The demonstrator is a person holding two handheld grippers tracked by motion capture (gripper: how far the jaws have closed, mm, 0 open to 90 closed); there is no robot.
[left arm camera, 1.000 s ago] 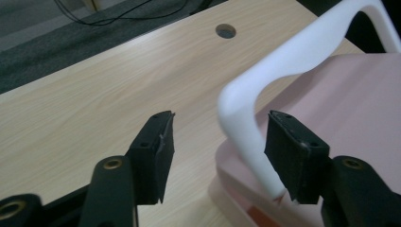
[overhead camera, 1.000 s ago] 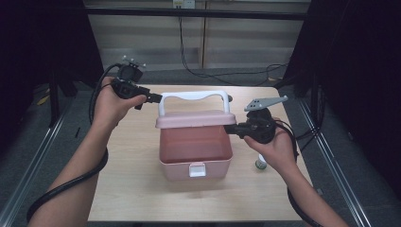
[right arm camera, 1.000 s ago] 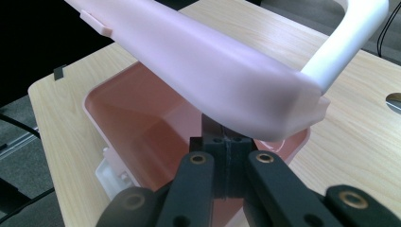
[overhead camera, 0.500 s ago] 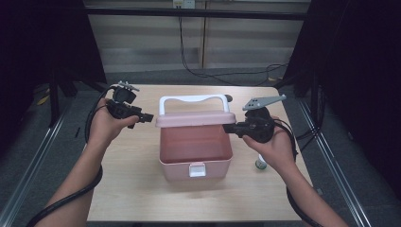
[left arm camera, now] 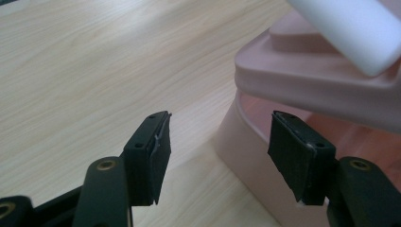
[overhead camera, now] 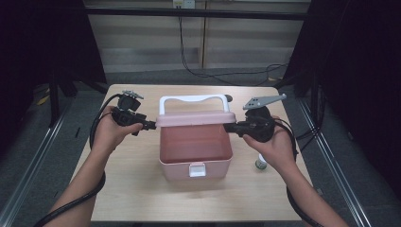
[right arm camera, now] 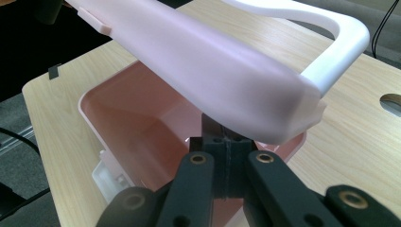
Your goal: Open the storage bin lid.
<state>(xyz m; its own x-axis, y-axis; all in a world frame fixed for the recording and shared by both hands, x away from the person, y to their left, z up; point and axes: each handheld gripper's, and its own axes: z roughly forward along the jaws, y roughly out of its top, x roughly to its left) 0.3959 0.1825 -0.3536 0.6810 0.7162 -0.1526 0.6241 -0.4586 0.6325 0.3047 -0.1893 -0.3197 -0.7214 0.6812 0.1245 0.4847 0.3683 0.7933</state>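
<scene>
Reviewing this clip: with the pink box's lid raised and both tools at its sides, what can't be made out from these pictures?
- Right tool: the pink lid covers its tips in the right gripper view, so what they pinch is unclear.
- Small object beside the pink box: partly behind the right hand and too small to identify in the high view.
- White handle: blurred and cut off by the top edge in the left gripper view.

A light wooden table with rounded corners (overhead camera: 132, 189) carries a pink plastic storage box (overhead camera: 195, 156) standing at its middle. A small greenish round-capped object (overhead camera: 260, 164) rests on the tabletop just right of the box. A round hole (overhead camera: 229, 98) sits near the far edge.
</scene>
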